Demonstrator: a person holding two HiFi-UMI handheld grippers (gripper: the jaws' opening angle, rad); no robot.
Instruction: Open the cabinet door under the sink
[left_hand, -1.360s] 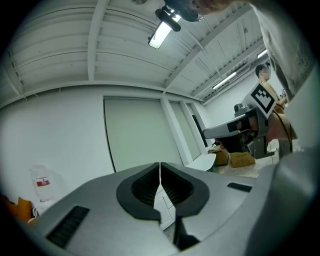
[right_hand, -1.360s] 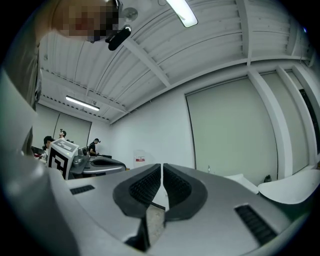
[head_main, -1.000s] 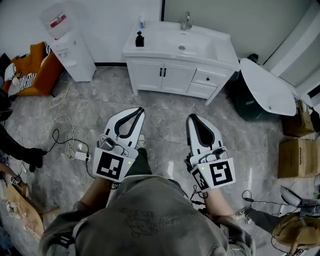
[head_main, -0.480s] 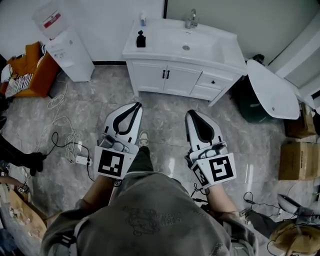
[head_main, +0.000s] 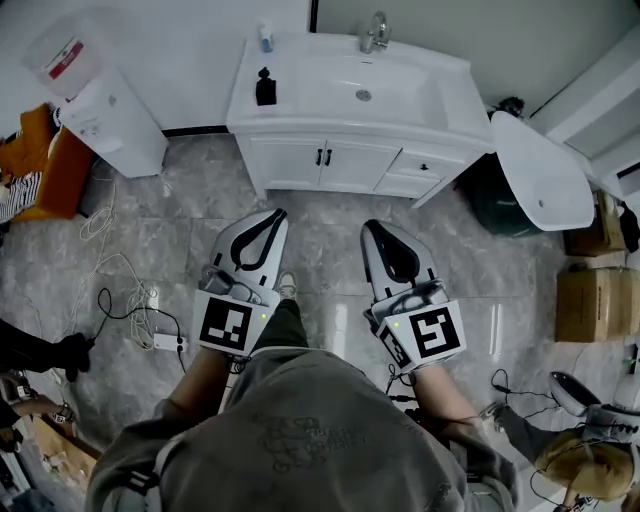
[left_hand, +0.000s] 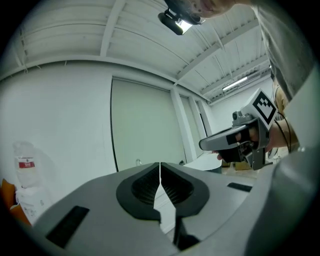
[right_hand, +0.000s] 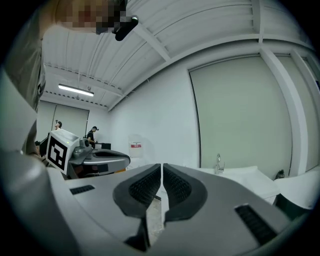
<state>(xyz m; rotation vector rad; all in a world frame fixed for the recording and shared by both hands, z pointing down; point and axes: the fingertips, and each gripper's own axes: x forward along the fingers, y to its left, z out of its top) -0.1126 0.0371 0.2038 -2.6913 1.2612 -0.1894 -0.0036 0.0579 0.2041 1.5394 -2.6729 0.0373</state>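
Observation:
The white sink cabinet (head_main: 340, 165) stands against the far wall in the head view. Its two doors (head_main: 300, 163) are closed, with black handles (head_main: 322, 157) at their meeting edge, and small drawers (head_main: 420, 168) sit to the right. My left gripper (head_main: 277, 214) and right gripper (head_main: 367, 227) are held side by side above the grey tiled floor, well short of the cabinet, both pointing at it. Both are shut and hold nothing. The left gripper view shows its jaws (left_hand: 160, 166) pressed together. In the right gripper view the jaws (right_hand: 162, 167) also meet, with the faucet (right_hand: 218, 162) beyond.
A black bottle (head_main: 265, 88) and a faucet (head_main: 373, 32) sit on the sink top. A water dispenser (head_main: 95, 108) stands left of the cabinet, a white oval panel (head_main: 545, 170) to its right. Cables (head_main: 125, 295) trail over the floor at left; cardboard boxes (head_main: 590, 305) lie at right.
The view has moved toward the sink cabinet, which now sits higher and larger in frame. Both grippers stay shut, side by side, and have shifted slightly forward.

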